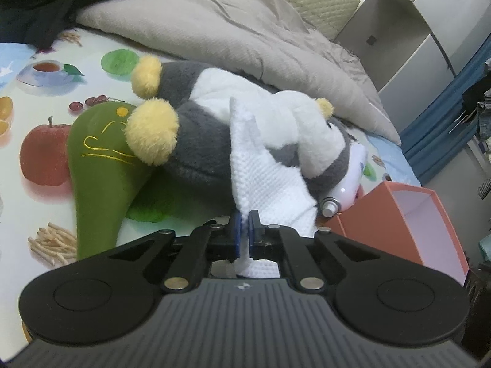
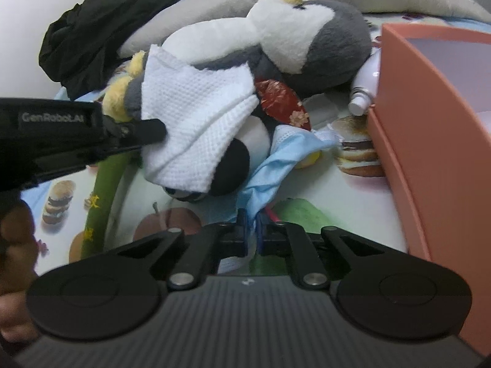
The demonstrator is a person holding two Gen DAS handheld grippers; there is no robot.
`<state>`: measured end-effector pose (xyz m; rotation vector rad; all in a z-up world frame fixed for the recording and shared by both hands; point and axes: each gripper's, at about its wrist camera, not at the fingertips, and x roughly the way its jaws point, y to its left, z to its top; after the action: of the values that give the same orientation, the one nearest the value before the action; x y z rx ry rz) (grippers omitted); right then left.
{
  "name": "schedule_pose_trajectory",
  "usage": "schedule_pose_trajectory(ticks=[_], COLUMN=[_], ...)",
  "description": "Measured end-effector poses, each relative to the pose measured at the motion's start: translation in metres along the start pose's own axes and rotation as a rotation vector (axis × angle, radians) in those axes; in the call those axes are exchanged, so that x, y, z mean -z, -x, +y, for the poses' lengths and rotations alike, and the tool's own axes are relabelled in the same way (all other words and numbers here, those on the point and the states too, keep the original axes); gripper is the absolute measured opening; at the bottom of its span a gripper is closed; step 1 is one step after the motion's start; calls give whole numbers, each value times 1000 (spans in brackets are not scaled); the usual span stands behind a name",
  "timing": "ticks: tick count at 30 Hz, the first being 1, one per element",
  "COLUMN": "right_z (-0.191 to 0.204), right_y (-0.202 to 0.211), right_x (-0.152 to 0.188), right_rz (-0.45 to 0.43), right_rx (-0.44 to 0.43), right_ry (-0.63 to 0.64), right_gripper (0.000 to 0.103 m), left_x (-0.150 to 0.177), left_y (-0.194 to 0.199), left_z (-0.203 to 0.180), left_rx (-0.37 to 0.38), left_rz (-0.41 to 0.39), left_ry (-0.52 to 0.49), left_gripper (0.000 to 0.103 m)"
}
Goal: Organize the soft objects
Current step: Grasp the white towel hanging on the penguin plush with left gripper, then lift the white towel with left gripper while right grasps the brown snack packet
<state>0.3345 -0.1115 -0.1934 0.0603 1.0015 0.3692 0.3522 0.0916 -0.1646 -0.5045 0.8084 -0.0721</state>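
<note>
Draping up over the penguin [image 1: 199,141], the white cloth [image 1: 270,184] sits pinched in the left gripper [image 1: 244,233] — beside it the right gripper [image 2: 252,233] clamps the blue mask [image 2: 276,159].

Both views ride on the hand-held tools and look forward and down along their jaws, close over the bed [image 1: 18,61]. The left wrist view faces the grey-and-white plush toy [image 1: 199,141] from its foot end — the right wrist view meets it from the other side. Both share the toy, the white cloth [image 2: 196,116] and the orange box [image 2: 429,122].
</note>
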Motion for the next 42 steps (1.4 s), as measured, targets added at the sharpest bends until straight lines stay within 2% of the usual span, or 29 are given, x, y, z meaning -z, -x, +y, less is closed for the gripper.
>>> schedule_pose_trajectory(ticks=[3,11,18,23,26,27,28,30,35,39,42], right_z=[-1,5,5,7,10,11,12,14,18,19,22], right_y=[15,56,79,78,78,76,75,69,47,24,5], right_x=[3,22,45,46,36,31,26,13,-23,-44,-54], right_rz=[-9,-18,-27,-19,-25,-31,-37,-60,-101,-96,-94], right_rx=[18,58,26,20,9,18,29,47,93,94,135], right_ry=[8,29,-7,-4,29,47,62,90,137,155,183], right_gripper=[9,4,6,7,11,19,32,41,41,40,40], left_x=[2,23,64,95,108,110,112,115,115,112,111], left_y=[13,62,101,115,116,115,115,115,113,108,104], left_z=[-4,-11,2,19,26,28,30,32,36,38,37], left_rx=[31,35,-9,-57,-80,-85,-86,-82,-88,-82,-85], left_rz=[-4,-42,-32,-19,-11,-9,-10,-10,-5,4,13], left_ry=[22,20,36,79,102,109,115,117,110,104,92], left_gripper=[5,5,5,5,5,5,5,5,5,5,5])
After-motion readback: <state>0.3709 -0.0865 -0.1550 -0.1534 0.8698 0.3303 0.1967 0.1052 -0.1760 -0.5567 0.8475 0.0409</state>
